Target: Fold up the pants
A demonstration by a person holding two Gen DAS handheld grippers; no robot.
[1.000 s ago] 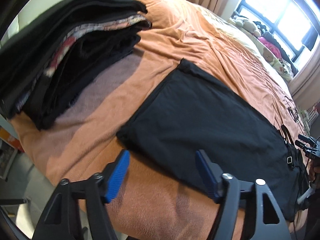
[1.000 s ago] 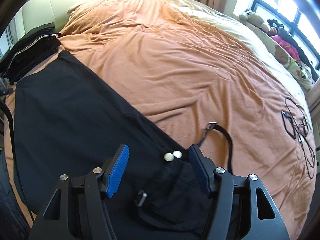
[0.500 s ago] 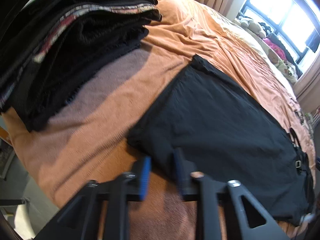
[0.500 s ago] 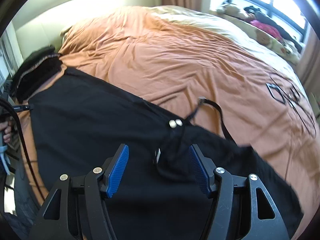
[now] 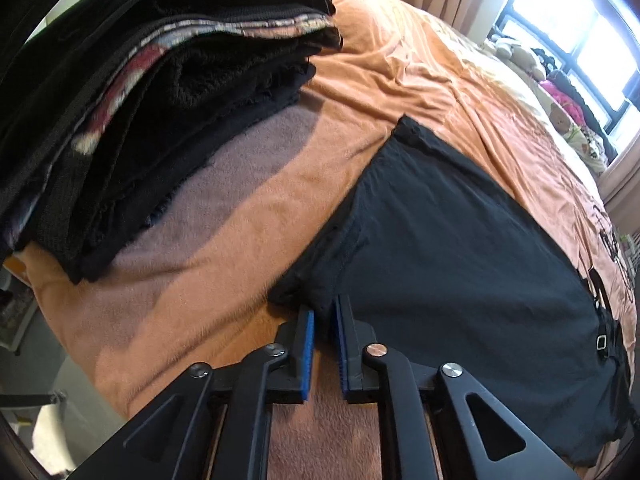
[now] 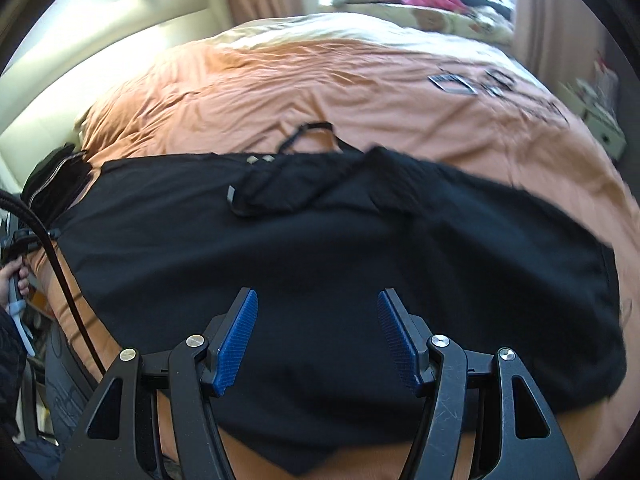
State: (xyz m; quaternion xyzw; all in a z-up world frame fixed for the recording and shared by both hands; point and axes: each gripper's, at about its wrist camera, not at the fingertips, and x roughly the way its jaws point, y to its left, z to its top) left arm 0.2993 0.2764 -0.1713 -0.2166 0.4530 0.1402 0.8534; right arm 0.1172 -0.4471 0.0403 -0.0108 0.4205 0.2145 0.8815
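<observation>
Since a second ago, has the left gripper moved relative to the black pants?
Yes. In the left wrist view the left gripper has closed in on the near corner of the black pants; its jaws, then wide and short of the hem, now pinch it, with the folded clothes pile nearer.

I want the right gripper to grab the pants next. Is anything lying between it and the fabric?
Nothing visible. The right gripper hangs with open jaws directly over the black pants, with only bare cloth beneath. The strap lies farther off, on the bedspread.
</observation>
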